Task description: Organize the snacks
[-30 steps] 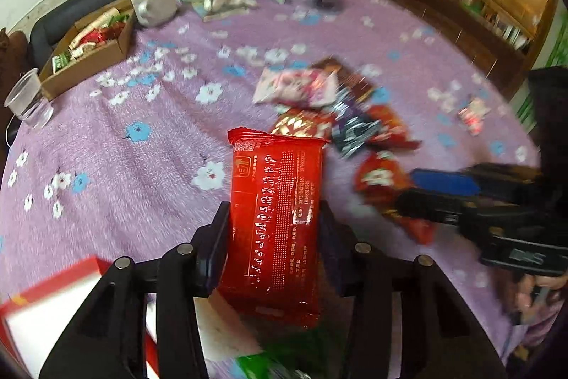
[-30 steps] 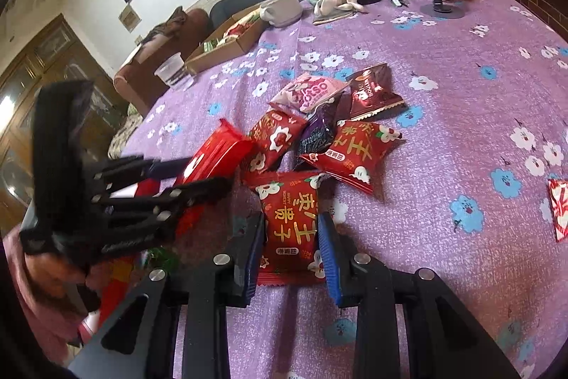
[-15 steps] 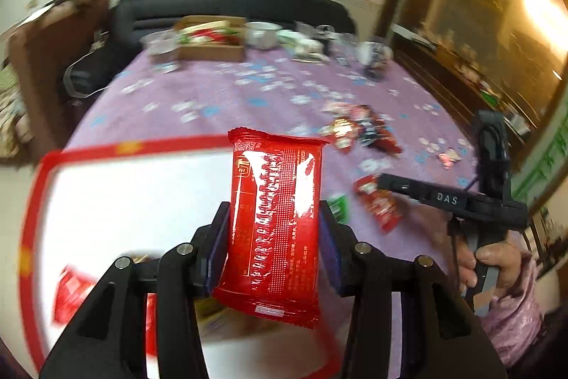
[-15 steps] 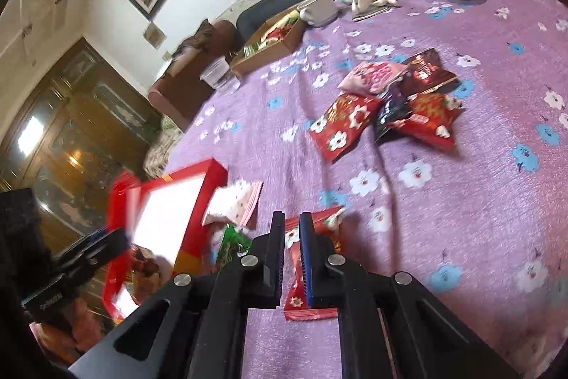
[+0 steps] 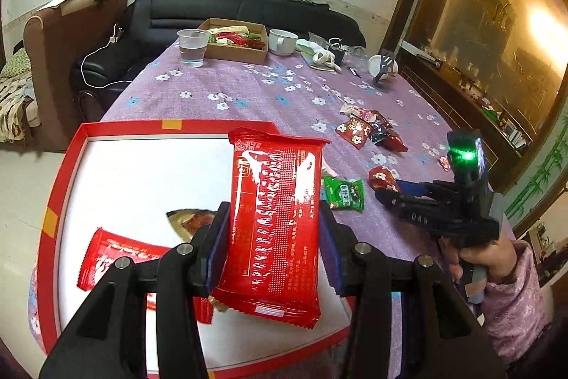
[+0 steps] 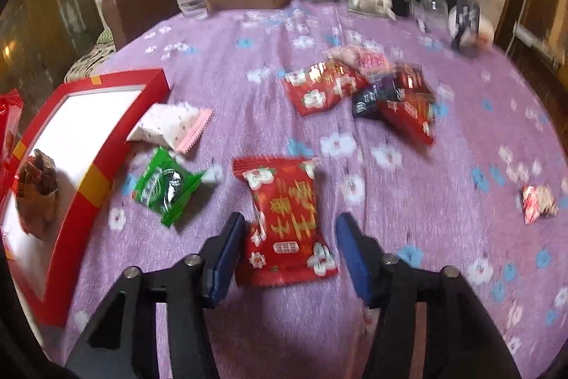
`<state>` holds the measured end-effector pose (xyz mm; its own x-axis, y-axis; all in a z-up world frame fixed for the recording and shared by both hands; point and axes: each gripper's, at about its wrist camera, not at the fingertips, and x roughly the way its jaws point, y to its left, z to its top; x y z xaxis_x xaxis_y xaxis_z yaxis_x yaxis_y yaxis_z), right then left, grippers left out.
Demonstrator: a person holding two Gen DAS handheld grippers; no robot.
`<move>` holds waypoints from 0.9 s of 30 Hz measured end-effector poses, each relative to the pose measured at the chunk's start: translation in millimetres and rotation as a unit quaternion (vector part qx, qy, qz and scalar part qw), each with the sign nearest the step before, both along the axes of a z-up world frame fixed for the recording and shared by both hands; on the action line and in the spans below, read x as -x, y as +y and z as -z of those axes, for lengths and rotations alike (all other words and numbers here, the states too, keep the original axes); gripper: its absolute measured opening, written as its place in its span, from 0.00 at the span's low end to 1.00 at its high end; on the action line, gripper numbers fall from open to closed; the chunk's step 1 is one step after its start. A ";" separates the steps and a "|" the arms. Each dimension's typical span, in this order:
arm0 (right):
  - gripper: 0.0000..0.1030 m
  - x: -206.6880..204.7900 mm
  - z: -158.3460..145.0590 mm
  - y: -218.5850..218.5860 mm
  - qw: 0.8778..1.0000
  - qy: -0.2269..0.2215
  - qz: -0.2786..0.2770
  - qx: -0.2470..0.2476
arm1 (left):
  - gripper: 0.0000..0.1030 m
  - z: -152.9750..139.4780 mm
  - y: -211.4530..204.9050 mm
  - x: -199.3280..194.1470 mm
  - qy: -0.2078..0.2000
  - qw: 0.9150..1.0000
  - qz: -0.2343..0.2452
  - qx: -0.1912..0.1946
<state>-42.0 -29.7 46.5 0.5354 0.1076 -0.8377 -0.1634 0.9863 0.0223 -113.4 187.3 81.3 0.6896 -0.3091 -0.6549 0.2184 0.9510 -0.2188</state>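
The left gripper (image 5: 271, 242), clamped on a red packet (image 5: 275, 219), has swung from the snack pile to above the red tray (image 5: 53, 187). The packet's long axis stands upright. The right gripper (image 6: 289, 249) is opening around a flowered packet (image 6: 287, 215) lying flat.

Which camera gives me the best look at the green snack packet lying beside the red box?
The right wrist view: the green snack packet lies large and unobstructed on the purple cloth, just outside the red box. In the left wrist view it is small, partly hidden behind the red packet held in the left gripper.

Box (image 6: 103, 180) left on table (image 6: 248, 59); snack pile (image 6: 372, 87) prob. behind, cup (image 6: 191, 0) far back.
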 end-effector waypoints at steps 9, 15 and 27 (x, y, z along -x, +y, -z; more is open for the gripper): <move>0.30 13.1 -45.7 10.1 0.983 -0.029 -0.011 -0.182 | 0.43 2.7 33.8 9.5 -0.001 0.999 -0.046 -0.011; 0.30 26.5 -55.0 89.2 0.973 -0.020 -0.113 -0.201 | 0.43 10.5 55.0 14.2 0.007 0.996 -0.084 -0.029; 0.45 62.2 -66.9 142.5 0.940 -0.063 -0.213 -0.258 | 0.56 10.2 82.2 17.4 0.011 0.987 -0.154 -0.043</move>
<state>-104.2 112.8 113.4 0.4434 0.7100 -0.5471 -0.5750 0.6935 0.4341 -130.7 269.5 71.2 0.7269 -0.0300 -0.6860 -0.0879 0.9868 -0.1363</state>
